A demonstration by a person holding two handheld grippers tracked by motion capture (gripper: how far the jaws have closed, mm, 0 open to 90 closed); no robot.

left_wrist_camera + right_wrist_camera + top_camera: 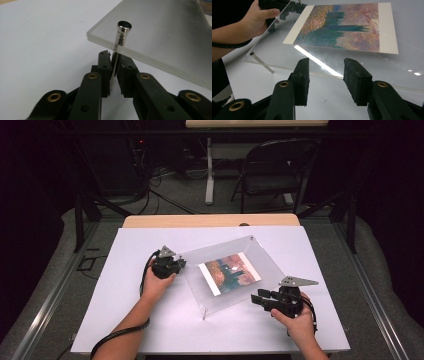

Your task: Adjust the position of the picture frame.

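Since your left gripper [113, 65] has its jaws pinched on the thin metal leg [115, 62] beneath the near-left corner of the acrylic frame [260, 257], treat that corner as the working point.

Item: clear acrylic frame, two panes, a painted print [230, 272] sandwiched inside; it lies askew on the white table [150, 330], propped on slim standoff pins, between your two hands.

Item: standoff pin with a rounded silver head [124, 26] seated on top of the pane; its shaft passes through the corner hole and down between your pads.

Item: right gripper [325, 75], jaws apart, holding nothing, hovering just short of the frame's near edge.

Handling note: keep the left grip square on the shaft, not on the acrylic edge; a skewed pinch would likely bend or slip off so thin a leg. Turn or pull along the pin's own axis. Bring the right gripper in to steady the frame's edge first, since the pane may skate on the smooth table.
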